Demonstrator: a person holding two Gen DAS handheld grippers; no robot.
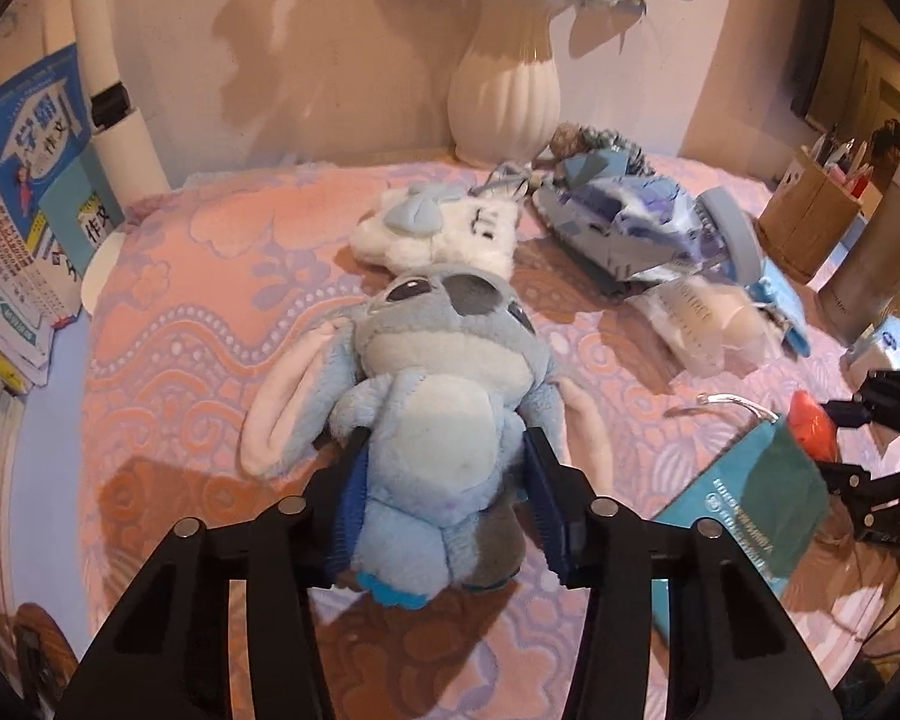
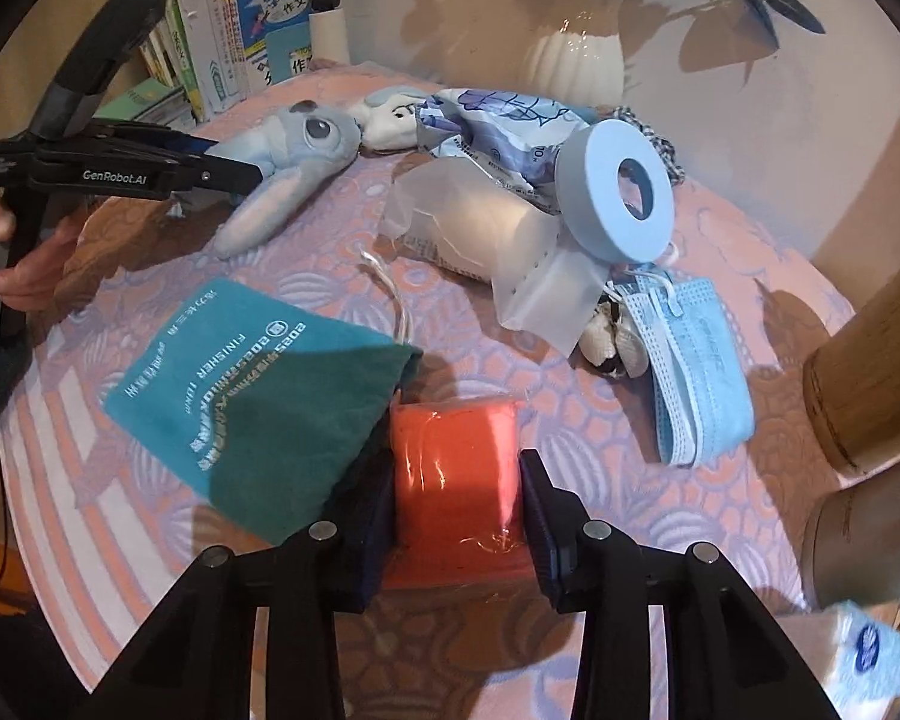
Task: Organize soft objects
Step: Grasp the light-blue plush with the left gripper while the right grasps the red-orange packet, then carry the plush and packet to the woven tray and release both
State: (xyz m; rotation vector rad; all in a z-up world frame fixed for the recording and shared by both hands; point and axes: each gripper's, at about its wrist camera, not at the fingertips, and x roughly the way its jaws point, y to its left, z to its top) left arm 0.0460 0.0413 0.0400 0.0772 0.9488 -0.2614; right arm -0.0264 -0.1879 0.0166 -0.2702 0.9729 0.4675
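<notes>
A blue plush toy [image 1: 444,360] lies on its back on the pink patterned cloth [image 1: 198,312]. My left gripper [image 1: 447,468] is shut on its belly, with the blue pads pressed into both flanks. In the right wrist view the same plush toy [image 2: 306,132] shows at the far left, with the left gripper [image 2: 234,171] on it. My right gripper [image 2: 456,462] is shut on an orange film-wrapped packet [image 2: 450,450] that rests on the cloth. A teal drawstring pouch [image 2: 240,384] lies just left of the packet, and its edge covers the left pad.
Behind the plush lies a white furry toy [image 1: 450,228], with a white ribbed vase [image 1: 504,96] beyond it. A tissue pack [image 2: 498,120], a pale blue tape ring [image 2: 618,192], a clear bag [image 2: 480,228] and blue face masks [image 2: 696,360] crowd the right. Books [image 1: 24,180] stand at the left and a wooden holder [image 1: 810,216] at the right.
</notes>
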